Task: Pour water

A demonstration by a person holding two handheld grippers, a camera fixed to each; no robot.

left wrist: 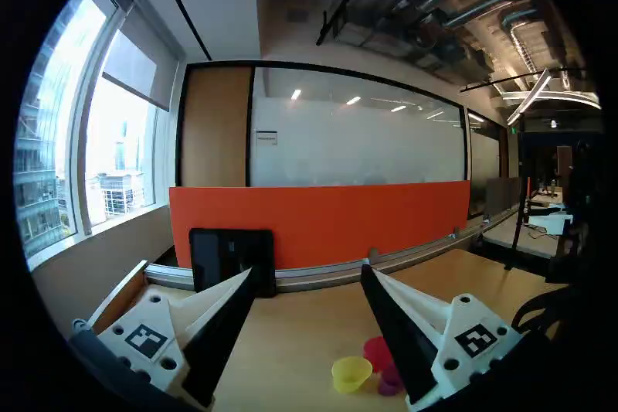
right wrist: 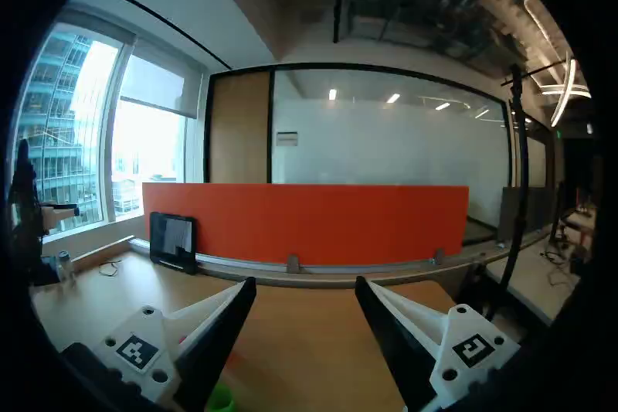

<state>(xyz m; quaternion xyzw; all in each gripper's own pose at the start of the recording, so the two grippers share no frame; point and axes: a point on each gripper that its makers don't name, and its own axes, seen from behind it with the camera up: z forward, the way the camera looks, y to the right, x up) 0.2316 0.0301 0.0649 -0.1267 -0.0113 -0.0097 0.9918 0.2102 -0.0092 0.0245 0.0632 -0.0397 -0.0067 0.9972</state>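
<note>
Left gripper view: wooden surface [left wrist: 309, 327] before an orange partition [left wrist: 317, 223].
Left hand-held gripper [left wrist: 307, 270] is released and empty; yellow cup [left wrist: 351, 373] and pink cup [left wrist: 377, 350] stand close together at 5 o'clock. Right hand-held gripper [right wrist: 305, 280] is released too, with a green object [right wrist: 220, 400] at 7 o'clock.
</note>
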